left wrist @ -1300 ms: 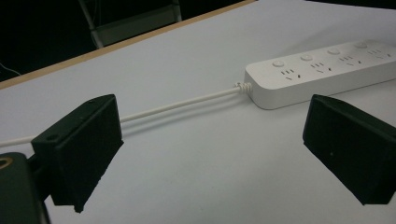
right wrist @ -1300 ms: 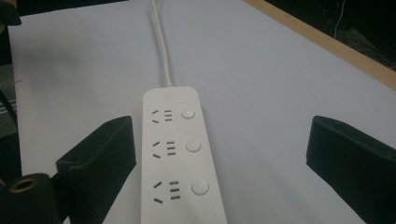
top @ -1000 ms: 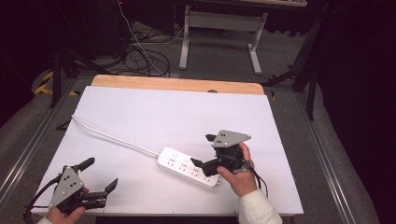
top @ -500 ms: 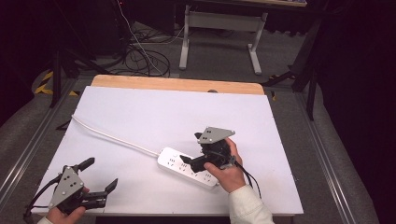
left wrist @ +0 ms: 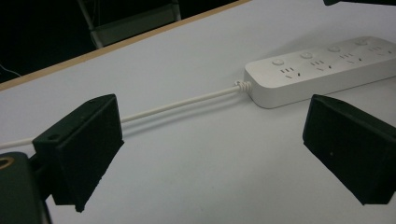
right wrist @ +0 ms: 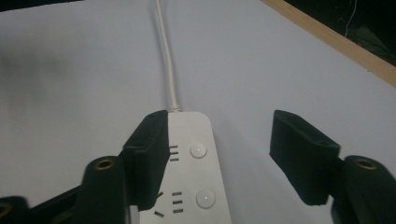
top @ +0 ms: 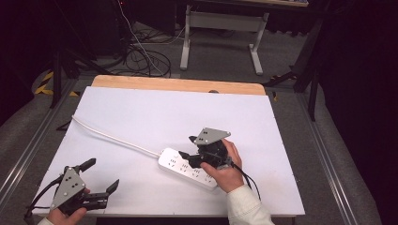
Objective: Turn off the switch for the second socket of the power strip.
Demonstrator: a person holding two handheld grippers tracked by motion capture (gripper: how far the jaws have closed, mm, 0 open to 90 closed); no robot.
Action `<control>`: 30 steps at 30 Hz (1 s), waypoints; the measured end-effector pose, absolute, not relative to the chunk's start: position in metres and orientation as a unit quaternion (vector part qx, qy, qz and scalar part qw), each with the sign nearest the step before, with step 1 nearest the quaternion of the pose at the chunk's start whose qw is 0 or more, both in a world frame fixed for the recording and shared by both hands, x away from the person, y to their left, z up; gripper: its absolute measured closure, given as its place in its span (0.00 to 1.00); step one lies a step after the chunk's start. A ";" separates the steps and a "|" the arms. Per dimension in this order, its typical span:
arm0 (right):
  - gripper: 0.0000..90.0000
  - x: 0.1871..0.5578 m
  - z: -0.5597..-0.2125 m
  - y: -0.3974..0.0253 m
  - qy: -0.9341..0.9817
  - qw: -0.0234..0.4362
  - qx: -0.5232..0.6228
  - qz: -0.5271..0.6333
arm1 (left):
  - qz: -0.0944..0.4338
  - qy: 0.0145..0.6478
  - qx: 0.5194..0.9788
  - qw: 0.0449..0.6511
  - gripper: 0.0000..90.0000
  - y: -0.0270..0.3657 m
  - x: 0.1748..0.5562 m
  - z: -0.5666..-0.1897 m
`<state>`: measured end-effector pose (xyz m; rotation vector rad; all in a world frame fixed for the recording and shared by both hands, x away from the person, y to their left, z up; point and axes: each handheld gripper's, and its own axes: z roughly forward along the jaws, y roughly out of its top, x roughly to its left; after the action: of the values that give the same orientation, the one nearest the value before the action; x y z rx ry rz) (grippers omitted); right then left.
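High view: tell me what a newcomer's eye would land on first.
A white power strip lies near the table's front, its cord trailing to the left edge. The right gripper hangs over it with jaws open; the left gripper waits open at the front left corner.

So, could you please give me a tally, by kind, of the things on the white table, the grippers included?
Power strip, white, with its cord: 1
Grippers, left and right: 2
Total: 3
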<state>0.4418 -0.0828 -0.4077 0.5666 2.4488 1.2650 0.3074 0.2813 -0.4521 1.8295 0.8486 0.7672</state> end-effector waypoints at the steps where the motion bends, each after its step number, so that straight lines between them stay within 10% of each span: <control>1: 0.47 0.442 -0.408 -0.083 0.859 0.163 0.199 0.444 | 0.310 0.349 0.746 0.474 0.06 0.281 0.307 -0.452; 13: 1.00 0.447 -0.415 -0.074 0.854 0.132 0.220 0.452 | 0.310 0.346 0.749 0.471 0.06 0.281 0.308 -0.452; 30: 1.00 0.451 -0.423 -0.069 0.877 0.134 0.235 0.396 | 0.310 0.348 0.750 0.471 0.06 0.280 0.308 -0.453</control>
<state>0.4509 -0.0694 -0.4229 0.6811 2.5428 1.1490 0.3077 0.2802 -0.4527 1.8363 0.8514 0.7587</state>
